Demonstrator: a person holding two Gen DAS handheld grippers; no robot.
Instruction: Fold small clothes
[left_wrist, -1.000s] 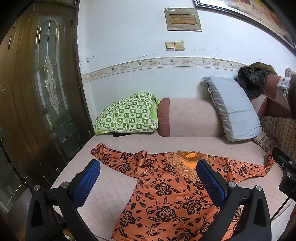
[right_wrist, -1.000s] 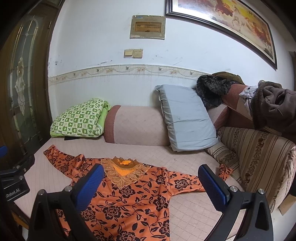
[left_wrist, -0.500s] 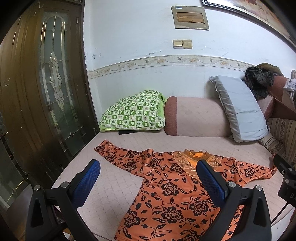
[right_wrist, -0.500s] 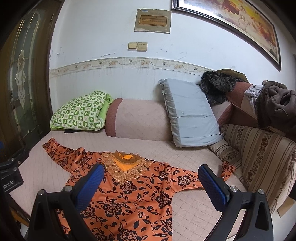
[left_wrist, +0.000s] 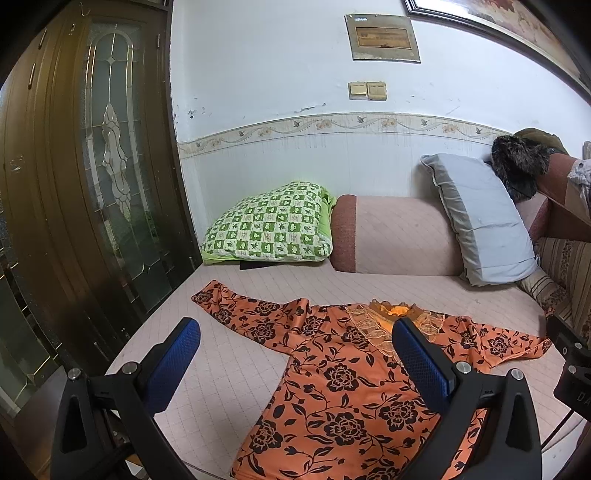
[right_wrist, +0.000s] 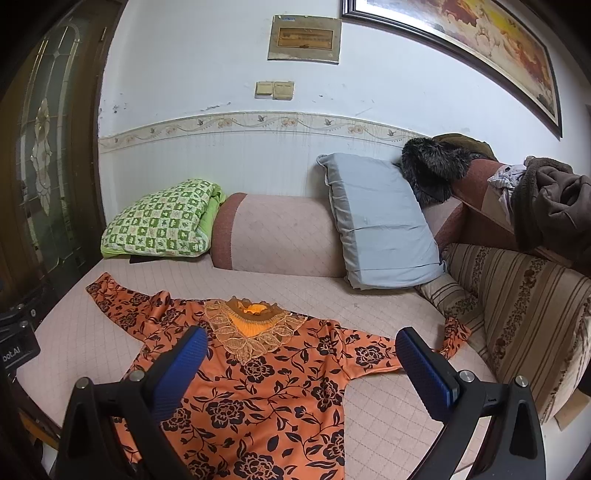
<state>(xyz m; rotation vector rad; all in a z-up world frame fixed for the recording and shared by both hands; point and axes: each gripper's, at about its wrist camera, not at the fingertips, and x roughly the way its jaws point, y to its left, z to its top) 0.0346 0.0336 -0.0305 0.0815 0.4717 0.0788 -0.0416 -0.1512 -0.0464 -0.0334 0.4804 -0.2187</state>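
Both grippers have drifted a little nearer the orange floral blouse (right_wrist: 273, 387), which lies flat, sleeves spread, on the pink bed (left_wrist: 236, 369). The left gripper (left_wrist: 295, 362) and right gripper (right_wrist: 301, 369) hover with fingers spread wide, holding nothing. No fold looks started; everything remains to do.

We're in a lived-in home sitting room: cushioned daybed (left_wrist: 229, 354), pillows (right_wrist: 380, 225), framed painting (right_wrist: 480, 33), glazed wooden door (left_wrist: 92, 177).

blouse (left_wrist: 332, 398) hem: cut off below; dark object (left_wrist: 255, 264): mostly hidden under green pillow (left_wrist: 269, 225)
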